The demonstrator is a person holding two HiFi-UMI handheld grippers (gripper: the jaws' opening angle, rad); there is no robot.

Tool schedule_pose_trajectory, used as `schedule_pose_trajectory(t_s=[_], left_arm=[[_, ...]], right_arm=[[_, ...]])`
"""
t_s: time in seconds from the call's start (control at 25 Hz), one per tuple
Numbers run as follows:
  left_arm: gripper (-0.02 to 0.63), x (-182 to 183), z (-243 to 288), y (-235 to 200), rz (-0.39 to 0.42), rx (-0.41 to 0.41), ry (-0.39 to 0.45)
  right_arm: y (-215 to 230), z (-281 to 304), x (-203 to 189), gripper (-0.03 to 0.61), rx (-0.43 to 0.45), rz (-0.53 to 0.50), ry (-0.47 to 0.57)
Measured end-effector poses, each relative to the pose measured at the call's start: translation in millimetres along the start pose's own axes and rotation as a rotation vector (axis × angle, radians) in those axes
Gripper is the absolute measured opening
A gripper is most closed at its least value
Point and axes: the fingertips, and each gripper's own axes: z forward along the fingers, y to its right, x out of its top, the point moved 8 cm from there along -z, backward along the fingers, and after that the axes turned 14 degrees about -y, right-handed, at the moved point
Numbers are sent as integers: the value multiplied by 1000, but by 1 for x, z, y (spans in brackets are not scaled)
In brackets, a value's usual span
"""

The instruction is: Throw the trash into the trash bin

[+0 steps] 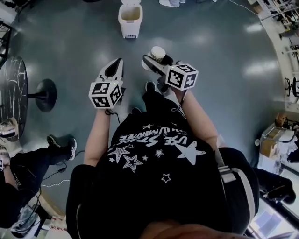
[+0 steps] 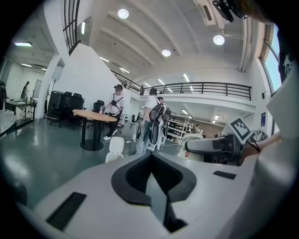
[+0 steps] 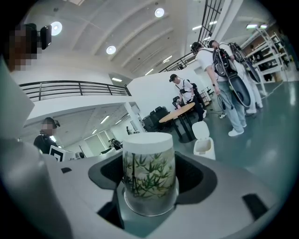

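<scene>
Right gripper clasping leaf-print cup, left gripper closed, bin seemingly open

Bin on the floor dead ahead, well beyond both grippers. Cup between the jaws of the right gripper, left gripper just beside it on the left. Table far off left, a seated person's legs in front of it.

Round ceiling lamps light the scene brightly; pale glare patches lie on the glossy floor right of the trash bin. Every view bows, with dark corners; the head view looks dimmer.
</scene>
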Motion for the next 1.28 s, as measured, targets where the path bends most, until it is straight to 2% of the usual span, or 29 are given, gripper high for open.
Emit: schedule_pose_trajectory(t_s=[0.24,0.52,0.92,1.28], left_arm=[[11,7,10,-19,-14,51,2],[11,29,34,-49,-35,108,5],[11,75,103,-85,-43,132,-10],[11,102,163,-95,-64,135,-33]], right_arm=[[21,29,12,325,34,27,-21],[59,66,47,325,67,62,-32],[111,112,122,325,74,48,-28],[160,131,154,325,83,48,-68]])
